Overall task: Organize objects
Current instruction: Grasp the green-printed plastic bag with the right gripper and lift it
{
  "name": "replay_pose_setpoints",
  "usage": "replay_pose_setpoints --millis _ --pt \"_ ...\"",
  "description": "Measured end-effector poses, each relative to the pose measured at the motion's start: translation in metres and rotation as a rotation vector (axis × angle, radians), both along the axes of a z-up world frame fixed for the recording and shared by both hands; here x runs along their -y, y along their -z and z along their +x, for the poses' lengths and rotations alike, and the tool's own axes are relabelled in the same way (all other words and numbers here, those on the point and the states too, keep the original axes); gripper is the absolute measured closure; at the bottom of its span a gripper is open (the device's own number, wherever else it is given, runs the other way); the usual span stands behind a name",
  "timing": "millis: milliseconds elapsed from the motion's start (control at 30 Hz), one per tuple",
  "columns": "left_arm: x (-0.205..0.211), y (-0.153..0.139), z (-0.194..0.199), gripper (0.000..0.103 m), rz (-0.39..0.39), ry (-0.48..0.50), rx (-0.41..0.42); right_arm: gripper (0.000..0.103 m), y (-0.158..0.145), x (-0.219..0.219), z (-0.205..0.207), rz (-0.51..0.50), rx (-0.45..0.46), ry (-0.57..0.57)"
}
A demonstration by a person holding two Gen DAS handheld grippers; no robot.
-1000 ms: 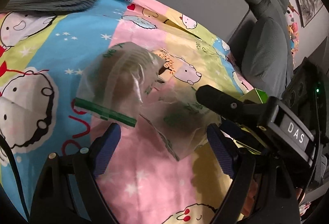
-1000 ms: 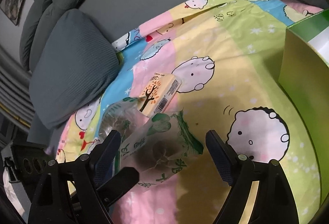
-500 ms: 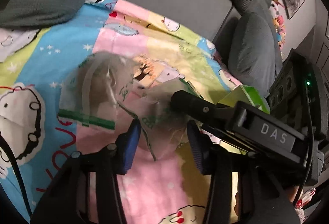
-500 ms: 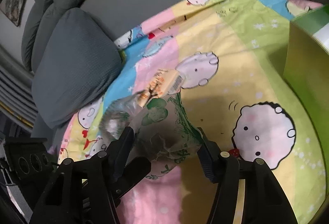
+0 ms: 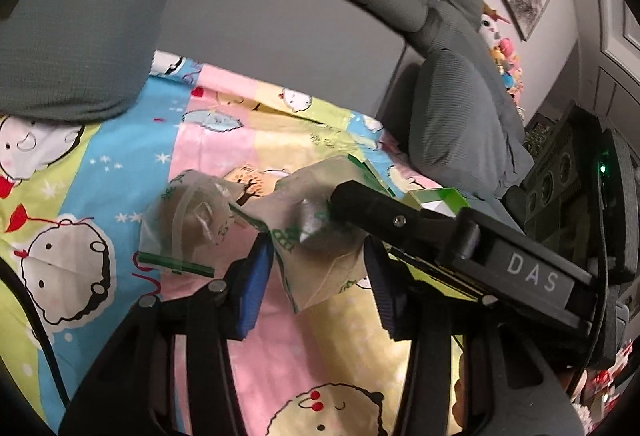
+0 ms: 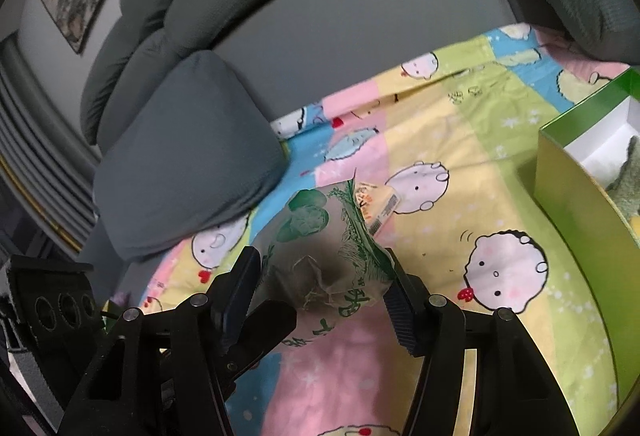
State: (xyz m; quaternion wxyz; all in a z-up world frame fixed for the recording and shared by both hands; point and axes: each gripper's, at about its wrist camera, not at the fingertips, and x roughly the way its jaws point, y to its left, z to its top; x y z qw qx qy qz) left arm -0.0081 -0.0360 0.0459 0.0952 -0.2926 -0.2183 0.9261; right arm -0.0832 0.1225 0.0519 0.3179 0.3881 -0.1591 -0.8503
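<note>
**Both hand-held grippers at the green-printed bag on the cartoon sheet**

The left hand-held gripper (image 5: 318, 272) has its blue-padded fingers (image 5: 252, 284) set on either side of a crumpled translucent plastic bag with green print (image 5: 320, 236). The pads look to be touching the bag's sides, but a firm clamp cannot be told from this view. The right hand-held gripper (image 6: 320, 294) brackets the same bag (image 6: 328, 260) from the other side. Its right finger presses against the bag's edge and its left finger sits just beside the crinkled film, so it reads as grasping the bag.

The bag sits near the middle of a cartoon-print sheet (image 5: 120, 164) spread over a grey sofa (image 5: 280, 20). Just left of it in the left wrist view lies a clear zip bag with a green seal strip (image 5: 188, 224), touching or slightly overlapping it. A small packet with an orange tree design and a barcode (image 6: 378, 206) lies partly behind the printed bag, on its far side.

A green open box (image 6: 572, 204) stands at the right of the sheet, well apart from the bags. A grey cushion (image 6: 184, 156) rests on the sheet's far left.
</note>
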Motion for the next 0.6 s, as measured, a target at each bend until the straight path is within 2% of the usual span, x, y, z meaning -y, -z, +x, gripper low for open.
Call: replay_pose_setpoints --millis 333,600 --pt "-0.003 -0.013 0.009 0.057 -0.014 0.027 -0.055 0.041 -0.017 -0.004 0.014 -0.001 -0.072 0.023" --pt "-0.005 -0.016 0.008 0.057 -0.017 0.038 -0.057 0.041 -0.02 -0.005 0.017 0.01 -0.08 0.039"
